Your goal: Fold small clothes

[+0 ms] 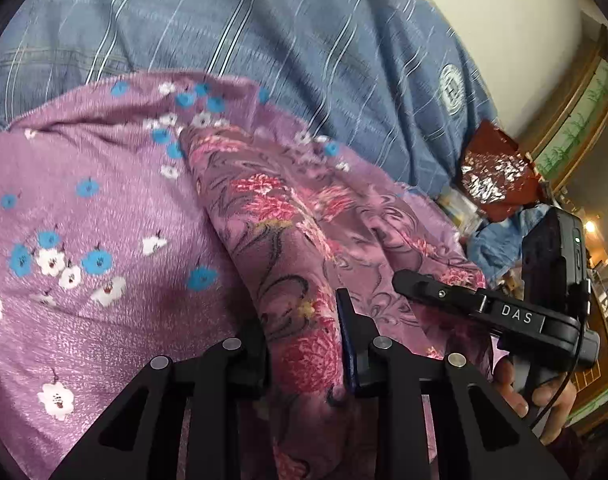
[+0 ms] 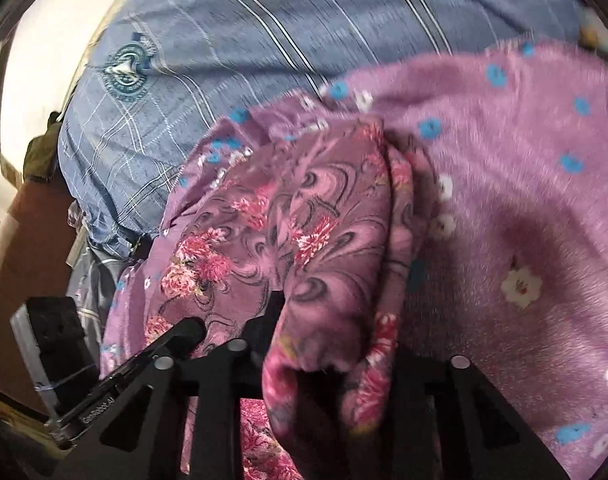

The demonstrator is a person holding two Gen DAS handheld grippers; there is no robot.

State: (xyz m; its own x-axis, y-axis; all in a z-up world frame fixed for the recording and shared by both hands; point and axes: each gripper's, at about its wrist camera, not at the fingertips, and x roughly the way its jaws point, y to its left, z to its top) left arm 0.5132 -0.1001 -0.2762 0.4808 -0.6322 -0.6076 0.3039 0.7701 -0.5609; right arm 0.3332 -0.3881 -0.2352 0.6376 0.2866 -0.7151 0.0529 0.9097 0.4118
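Now, left gripper (image 1: 304, 344) clamped on a fold of the pink swirl-patterned garment (image 1: 288, 208), right gripper (image 2: 324, 344) pinching the same garment's bunched edge, garment lying on a purple flowered cloth (image 1: 84, 208) over a blue striped bedsheet (image 1: 264, 20).

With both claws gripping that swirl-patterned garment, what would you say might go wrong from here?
1. Each claw, left and right, pinches a bunched fold of the pink swirl-print garment, so the fold may come out uneven.
2. The garment lies on a purple flowered cloth; a claw might snag that layer too.
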